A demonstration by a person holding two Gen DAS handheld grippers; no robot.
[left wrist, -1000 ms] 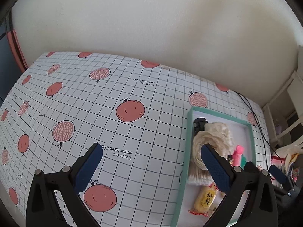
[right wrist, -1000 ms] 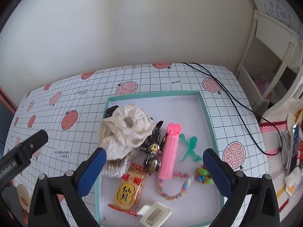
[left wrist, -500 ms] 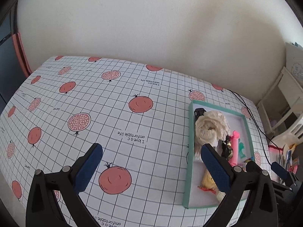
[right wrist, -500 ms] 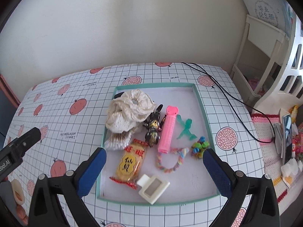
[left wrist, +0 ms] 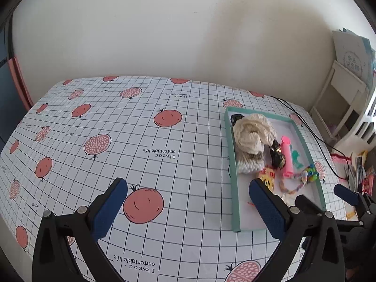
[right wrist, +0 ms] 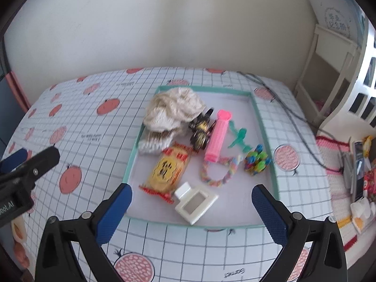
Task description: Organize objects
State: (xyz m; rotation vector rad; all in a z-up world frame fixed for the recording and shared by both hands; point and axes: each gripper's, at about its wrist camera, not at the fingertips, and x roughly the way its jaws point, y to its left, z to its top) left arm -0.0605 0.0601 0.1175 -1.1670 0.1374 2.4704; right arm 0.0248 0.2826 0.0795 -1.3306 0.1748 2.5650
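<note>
Right wrist view: our right gripper (right wrist: 189,208) hangs wide, empty, over the teal-rimmed white tray's (right wrist: 268,145) near edge; white square bottle (right wrist: 196,203) lies just ahead between the fingers. Left gripper (left wrist: 188,205), also wide, sits farther left.

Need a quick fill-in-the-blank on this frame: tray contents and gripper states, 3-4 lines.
1. Both the left gripper and the right gripper are ____ and hold nothing.
2. The comb standing out among the items is coloured ____.
3. All the small items lie inside the ____ with the teal rim.
4. The snack packet lies directly in front of the cream ____.

Missing words: open; pink; tray; cloth
</note>
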